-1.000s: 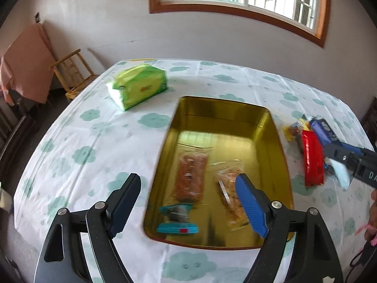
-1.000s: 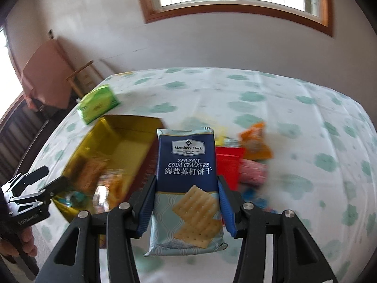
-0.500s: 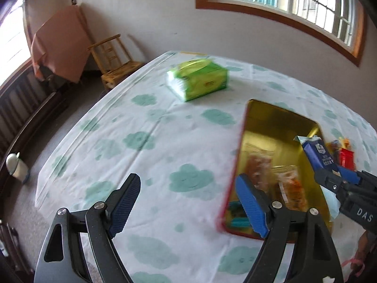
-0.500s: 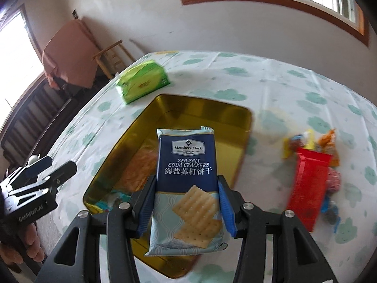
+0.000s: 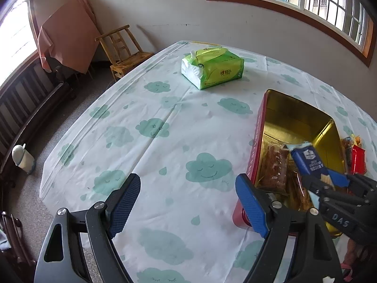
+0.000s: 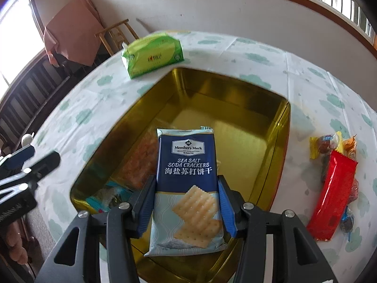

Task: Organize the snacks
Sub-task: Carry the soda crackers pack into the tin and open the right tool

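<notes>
My right gripper is shut on a blue soda cracker pack and holds it above the near end of the gold tin. The tin holds clear-wrapped orange snacks and a small blue-wrapped item. In the left wrist view the cracker pack and the right gripper hang over the tin. My left gripper is open and empty over the tablecloth, left of the tin. A red packet and small wrapped sweets lie right of the tin.
A green tissue pack lies at the far side of the cloud-print tablecloth. A wooden chair and a cloth-covered object stand past the table's left edge. A small white bin sits on the floor.
My right gripper carried the cracker pack left, from above the snack pile to above the tin. My left gripper swung left, off the tin and over the bare tablecloth.
</notes>
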A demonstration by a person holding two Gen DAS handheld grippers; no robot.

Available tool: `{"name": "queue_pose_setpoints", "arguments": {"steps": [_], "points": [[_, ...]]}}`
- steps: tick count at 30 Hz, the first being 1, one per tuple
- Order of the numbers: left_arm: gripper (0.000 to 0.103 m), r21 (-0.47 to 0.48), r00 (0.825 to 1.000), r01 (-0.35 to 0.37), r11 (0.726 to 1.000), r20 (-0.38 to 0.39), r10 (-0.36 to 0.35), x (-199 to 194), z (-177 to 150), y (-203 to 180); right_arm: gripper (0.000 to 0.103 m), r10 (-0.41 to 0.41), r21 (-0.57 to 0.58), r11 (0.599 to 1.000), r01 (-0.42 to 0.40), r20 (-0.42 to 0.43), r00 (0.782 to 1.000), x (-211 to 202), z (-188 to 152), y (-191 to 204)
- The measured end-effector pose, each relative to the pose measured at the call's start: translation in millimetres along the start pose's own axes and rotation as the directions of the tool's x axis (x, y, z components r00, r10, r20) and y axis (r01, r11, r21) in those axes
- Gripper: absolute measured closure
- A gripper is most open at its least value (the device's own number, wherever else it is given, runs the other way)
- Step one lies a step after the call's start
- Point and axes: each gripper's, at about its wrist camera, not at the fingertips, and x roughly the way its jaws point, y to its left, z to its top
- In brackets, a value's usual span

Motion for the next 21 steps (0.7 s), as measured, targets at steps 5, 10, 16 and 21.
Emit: {"name": "queue_pose_setpoints", "arguments": {"steps": [5,10,16,21], "points": [[0.023,0.011,1.000,0.004,1.000,-0.004,-0.004,0,-1,-4,0.050,-0.009,-0.023,1.000,0.009,-0.002,1.000,5,-2,2],[0.023,0.018,1.000,0.016,1.000,-0.004,-0.016,-1,-2,-9,0.049,-0.005,-0.036,0.999,0.005,-0.002,1.000,5,-3,3],[0.023,0.033,1.000,0.027,0.999,0.005,-0.027,-6,-1,-19,0.048,0.029,-0.036,0.999,-0.028,0.045,0.999,-15,-4,-1],[0.023,0.064,0.998,0.053,0.997,0.024,-0.055,-16,2,-36,0.047,0.058,-0.018,0.998,-0.057,0.124,0.991,-49,-8,-24]]}}
